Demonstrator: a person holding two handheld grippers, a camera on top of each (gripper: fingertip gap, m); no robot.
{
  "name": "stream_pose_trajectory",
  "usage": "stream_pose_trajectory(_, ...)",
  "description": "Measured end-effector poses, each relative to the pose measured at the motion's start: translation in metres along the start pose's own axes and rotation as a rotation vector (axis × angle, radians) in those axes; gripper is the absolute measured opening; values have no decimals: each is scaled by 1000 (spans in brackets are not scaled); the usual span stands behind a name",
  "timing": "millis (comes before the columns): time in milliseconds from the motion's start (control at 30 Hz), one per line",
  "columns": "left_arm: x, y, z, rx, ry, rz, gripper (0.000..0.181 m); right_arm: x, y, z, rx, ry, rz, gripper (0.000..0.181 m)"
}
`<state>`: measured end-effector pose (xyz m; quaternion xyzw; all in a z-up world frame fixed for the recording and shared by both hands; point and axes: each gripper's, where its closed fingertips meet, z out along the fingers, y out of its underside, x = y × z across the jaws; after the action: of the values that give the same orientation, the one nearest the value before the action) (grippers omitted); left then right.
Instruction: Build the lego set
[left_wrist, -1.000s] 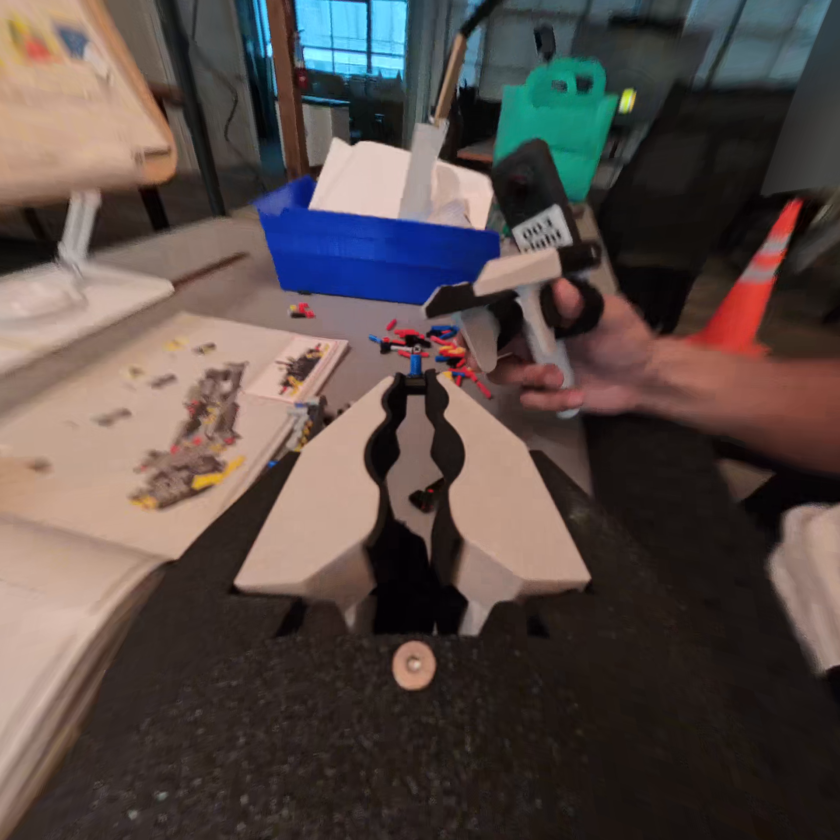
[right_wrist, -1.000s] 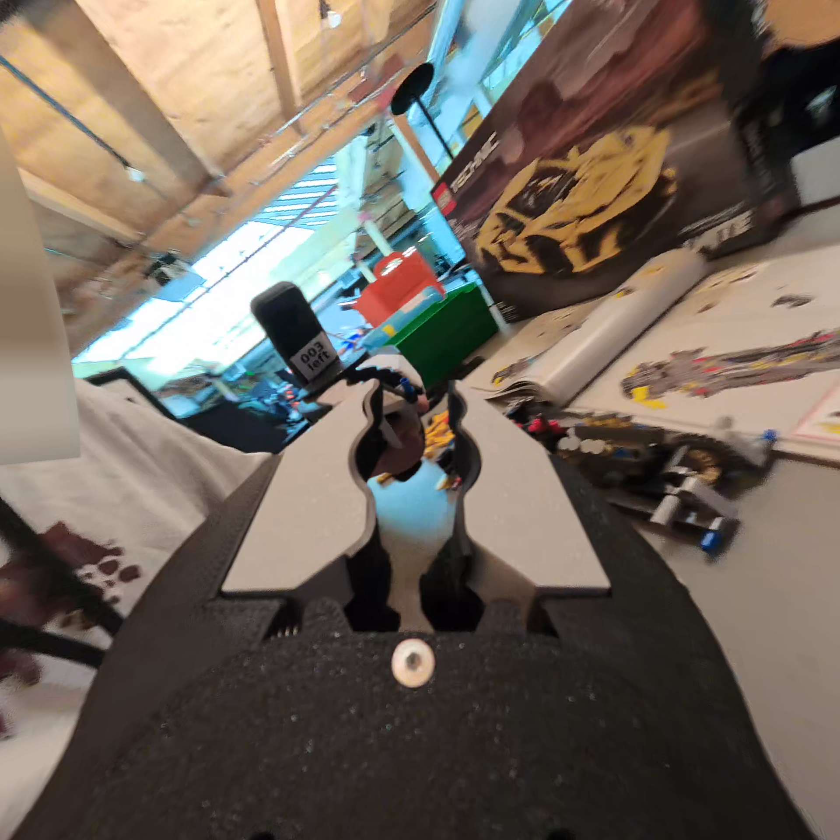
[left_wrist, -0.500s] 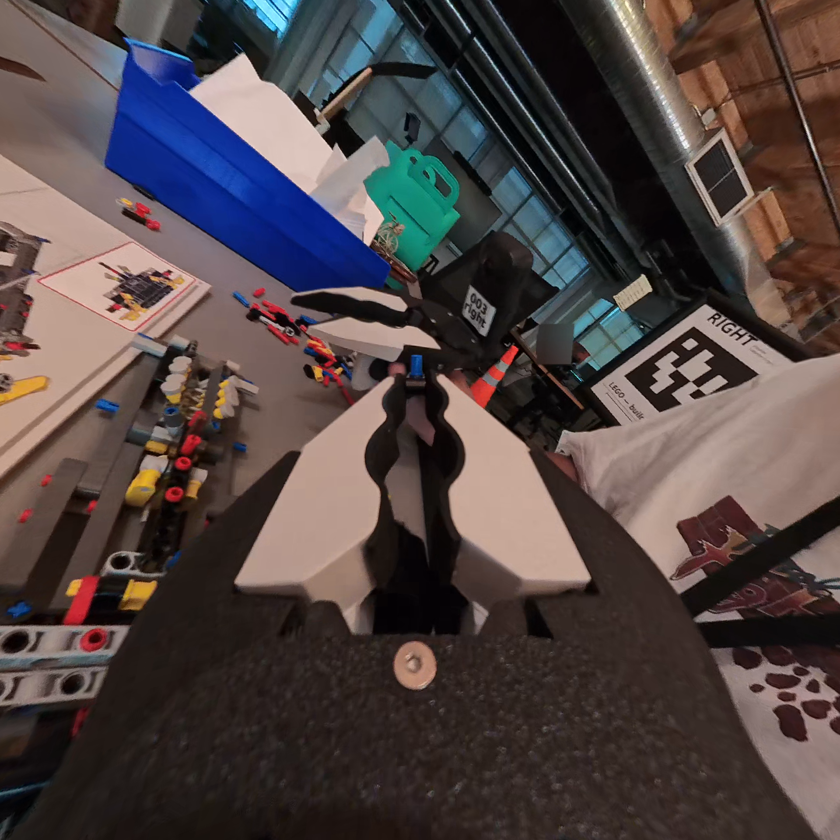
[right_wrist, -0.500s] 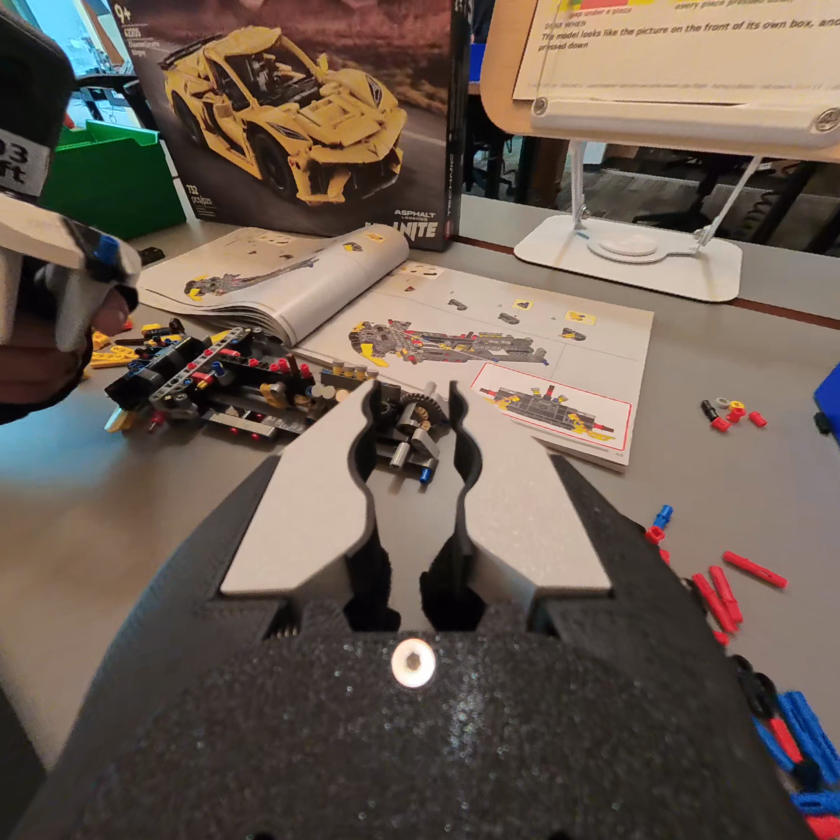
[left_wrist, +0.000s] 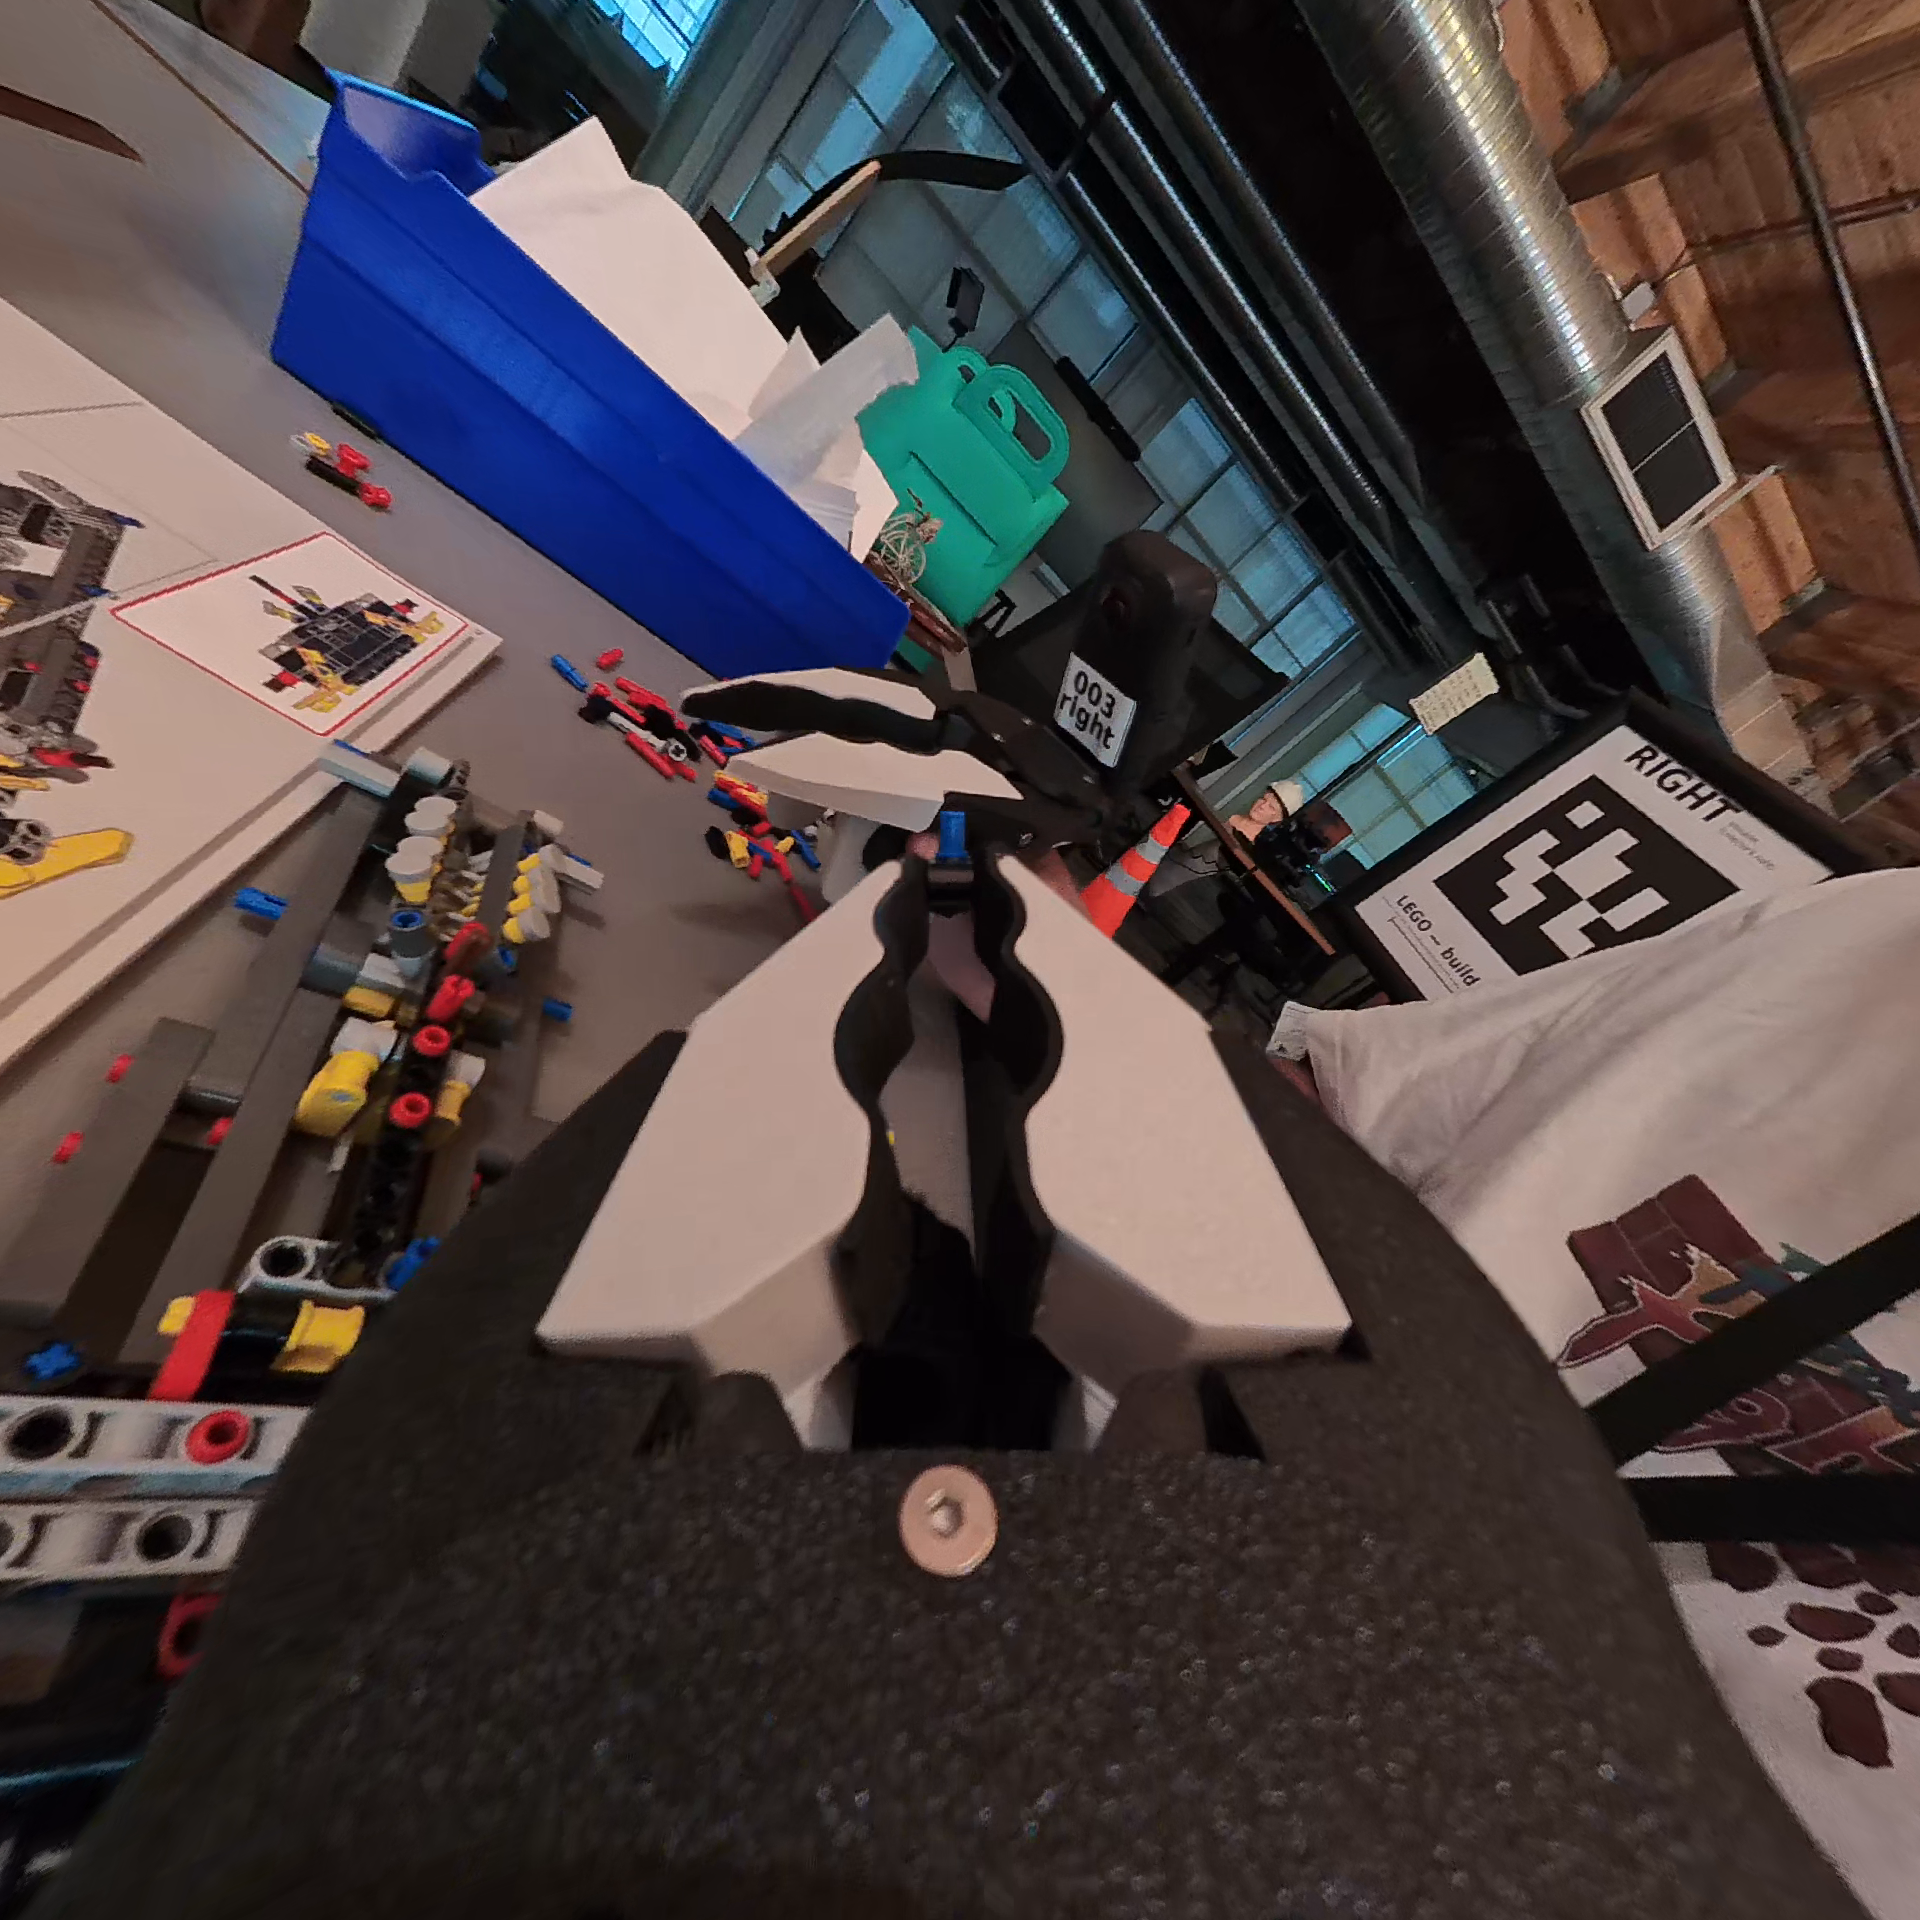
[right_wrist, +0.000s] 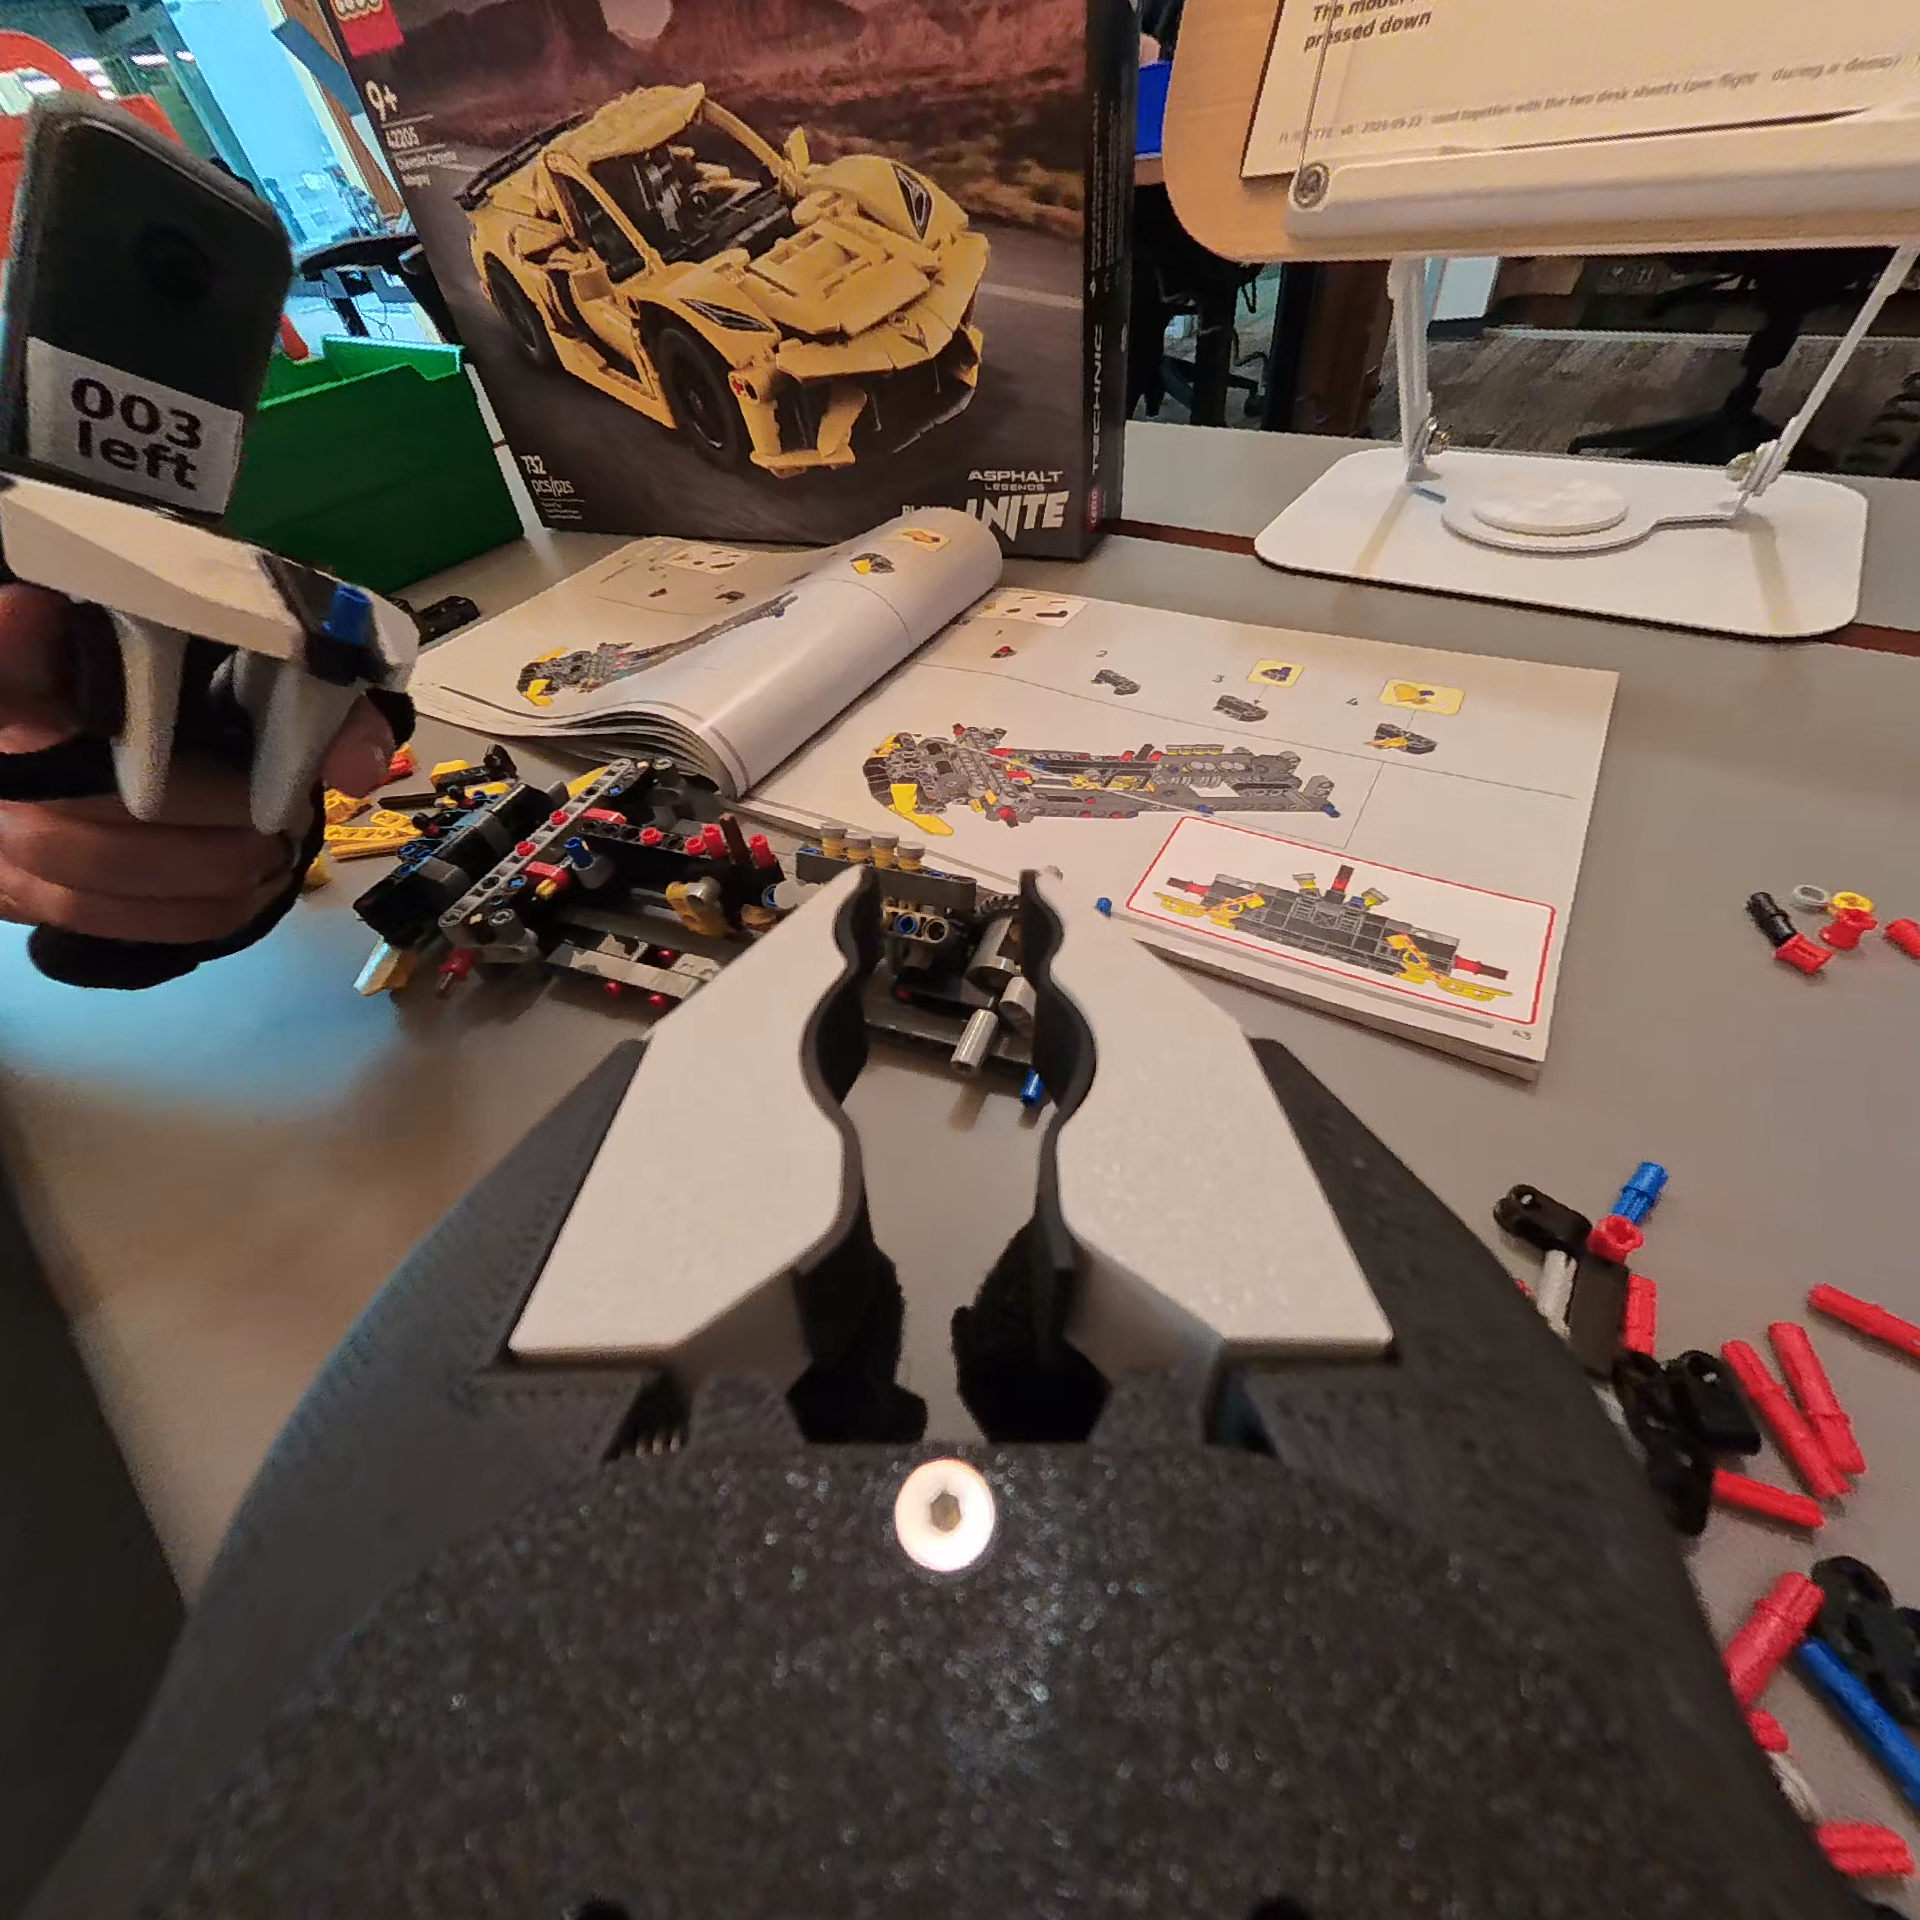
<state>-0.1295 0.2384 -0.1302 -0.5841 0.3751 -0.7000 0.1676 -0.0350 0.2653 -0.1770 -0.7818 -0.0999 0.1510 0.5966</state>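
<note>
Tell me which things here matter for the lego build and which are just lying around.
In use: left gripper pinching a blue pin; half-built chassis; open instruction booklet; loose pins.
Lying about: blue bin; green bag; traffic cone.

I am seeing print, which I am not repeating, on a white sticker (right_wrist: 130, 431) on my left gripper (right_wrist: 353, 634), a white tag (left_wrist: 1091, 717) on my right gripper (left_wrist: 717, 732), the dark cardboard box picturing a yellow car (right_wrist: 727, 260), the white sign with a black block pattern (left_wrist: 1579, 883), and the paper sheet on the tilted wooden stand (right_wrist: 1558, 83).
</note>
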Motion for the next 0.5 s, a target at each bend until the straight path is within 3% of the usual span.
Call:
stream_pose_trajectory(233, -1, 3, 1, -24, -21, 24, 6, -9, -2, 0, 10, -54, 4, 24)
stream_pose_trajectory(333, -9, 14, 2, -96, -72, 54, 6, -40, -4, -4, -6, -231, -39, 24)
stream_pose_trajectory(500, -17, 34, 4, -229, -164, 164, 6, -65, 56, -12, -340, -373, -147, 29)
